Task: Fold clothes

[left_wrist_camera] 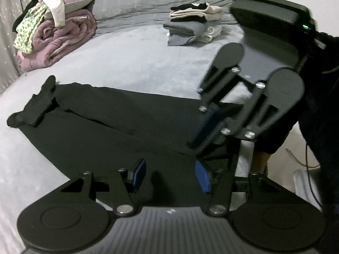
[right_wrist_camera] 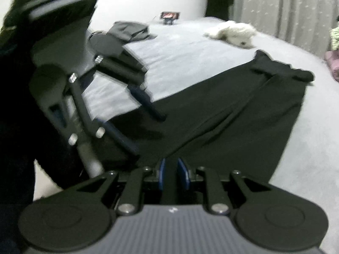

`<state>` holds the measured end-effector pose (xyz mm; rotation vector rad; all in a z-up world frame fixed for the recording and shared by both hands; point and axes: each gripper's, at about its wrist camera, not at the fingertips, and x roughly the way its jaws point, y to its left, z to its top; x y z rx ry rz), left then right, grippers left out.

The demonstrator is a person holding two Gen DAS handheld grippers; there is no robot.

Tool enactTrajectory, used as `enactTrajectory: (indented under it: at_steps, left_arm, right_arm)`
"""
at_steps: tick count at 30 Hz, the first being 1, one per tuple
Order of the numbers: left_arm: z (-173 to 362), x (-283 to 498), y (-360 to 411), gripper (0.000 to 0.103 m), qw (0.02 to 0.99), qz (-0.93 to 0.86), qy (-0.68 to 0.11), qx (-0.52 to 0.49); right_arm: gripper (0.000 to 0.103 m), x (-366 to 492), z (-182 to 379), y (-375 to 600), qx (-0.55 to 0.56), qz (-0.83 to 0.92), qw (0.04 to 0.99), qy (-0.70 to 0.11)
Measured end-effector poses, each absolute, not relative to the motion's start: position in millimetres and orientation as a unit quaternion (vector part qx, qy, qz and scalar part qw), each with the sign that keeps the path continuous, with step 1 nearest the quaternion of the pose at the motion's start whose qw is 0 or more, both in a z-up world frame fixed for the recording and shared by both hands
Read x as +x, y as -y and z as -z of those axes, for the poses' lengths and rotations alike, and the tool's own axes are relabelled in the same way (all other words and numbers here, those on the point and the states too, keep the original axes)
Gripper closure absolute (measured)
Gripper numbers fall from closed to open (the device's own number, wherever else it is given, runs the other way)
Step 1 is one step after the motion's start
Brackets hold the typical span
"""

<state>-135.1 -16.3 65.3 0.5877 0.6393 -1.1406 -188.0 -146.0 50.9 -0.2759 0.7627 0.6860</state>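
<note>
Nearest, the left claw (left_wrist_camera: 170,174) hangs over the near end of the black trousers (left_wrist_camera: 101,122), its 2 blue pads (left_wrist_camera: 203,176) spread with dark cloth lying under the gap; neither pad looks to press on it, so I judge nothing is held there. Just to its right, the right claw (right_wrist_camera: 172,172) has its pads nearly pressed together. A narrow strip of black cloth sits between them in the right wrist view, so it looks to be pinching the near edge of the trousers, probably to anchor that end while the other claw takes a fresh hold. Blur makes the contact itself hard to confirm.

From both claws the trousers run away across the grey bed (left_wrist_camera: 137,63), laid flat and lengthwise, 1 leg seemingly on the other, with the far end a little rumpled and turned over on itself. Laid out this way they seem ready for the far end and the near end to be brought together.

Farther ahead of the left claw and to its right sits a stack of folded clothes (left_wrist_camera: 193,24), likely the finished pile, kept off the working area. Far ahead to its left, unfolded clothes (left_wrist_camera: 48,10) are heaped on a rolled pink quilt (left_wrist_camera: 63,38), likely still waiting.

Beyond the right claw lie a white soft toy (right_wrist_camera: 233,32), a dark garment (right_wrist_camera: 129,29) and, farthest, a small stand-mounted phone (right_wrist_camera: 170,16).
</note>
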Motion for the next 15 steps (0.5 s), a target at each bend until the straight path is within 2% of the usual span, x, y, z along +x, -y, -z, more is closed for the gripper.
enactTrajectory:
  at_steps: [6,10,15]
  left_arm:
    - [-77.6,-128.0,18.4,0.052,0.758,0.532,-0.283,0.248]
    - [-97.5,-97.4,21.4,0.052,0.790,0.508,-0.287,0.188]
    - [-105.4,-33.5,30.4,0.052,0.838,0.419,-0.337,0.097]
  right_arm:
    - [0.085,-204.8,-50.7,148.0,-0.154,-0.346,0.852,-0.362]
    - [0.083,-207.6,-58.8,153.1,-0.150,-0.353,0.855,-0.348]
    - [0.079,-185.3,-75.6,168.3,-0.099,-0.299,0.887,-0.339]
